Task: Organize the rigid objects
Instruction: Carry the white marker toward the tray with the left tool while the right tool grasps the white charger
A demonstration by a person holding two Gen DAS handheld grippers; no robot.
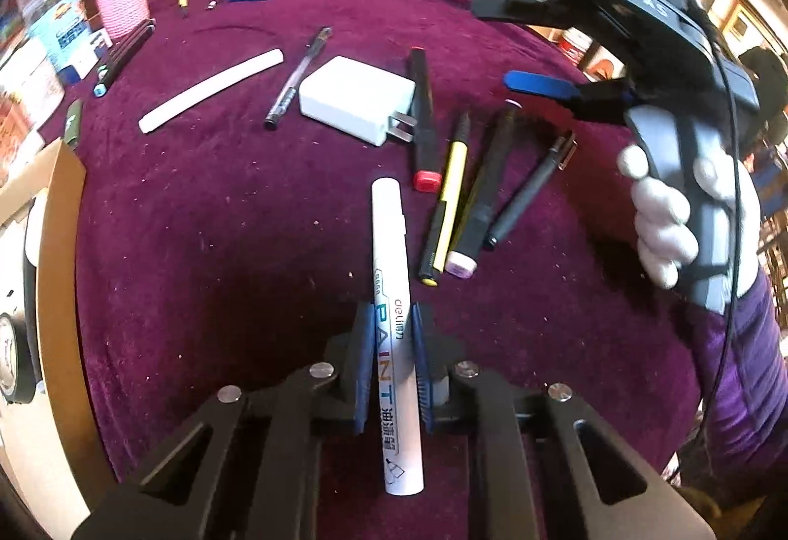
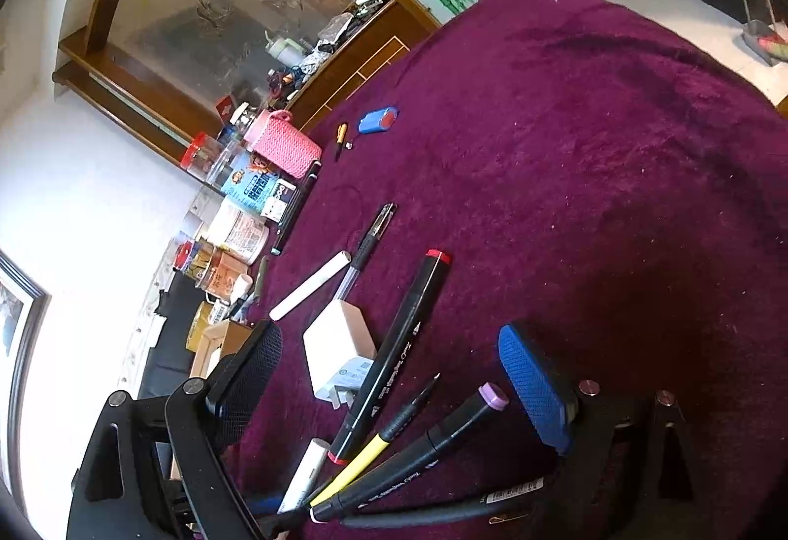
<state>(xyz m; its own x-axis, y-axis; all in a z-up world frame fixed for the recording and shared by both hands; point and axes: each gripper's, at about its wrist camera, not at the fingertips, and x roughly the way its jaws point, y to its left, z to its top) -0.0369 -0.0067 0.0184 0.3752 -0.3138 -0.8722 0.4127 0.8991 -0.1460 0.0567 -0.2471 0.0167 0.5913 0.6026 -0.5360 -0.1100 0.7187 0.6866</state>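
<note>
Gripping white paint marker (image 1: 394, 333) mid-barrel, left claw (image 1: 392, 362) clamped on it, long axis running straight ahead along fingers. Right view: right claw (image 2: 394, 387) wide, empty (nothing pinched), pen cluster (image 2: 394, 456) between its fingers, white marker at lower left.

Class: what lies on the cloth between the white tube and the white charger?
A clear-barrelled pen lies between the white tube and the white charger; the left wrist view shows it best.

We see our right gripper (image 2: 389, 392) with jaws wide apart over the purple cloth (image 2: 566, 175). Between them lie a white charger (image 2: 335, 353), a red-capped marker (image 2: 394, 357), a yellow pen (image 2: 364, 456) and a purple-capped marker (image 2: 433, 436). Farther off: a white stick (image 2: 310, 286), a blue battery (image 2: 377, 120).
</note>
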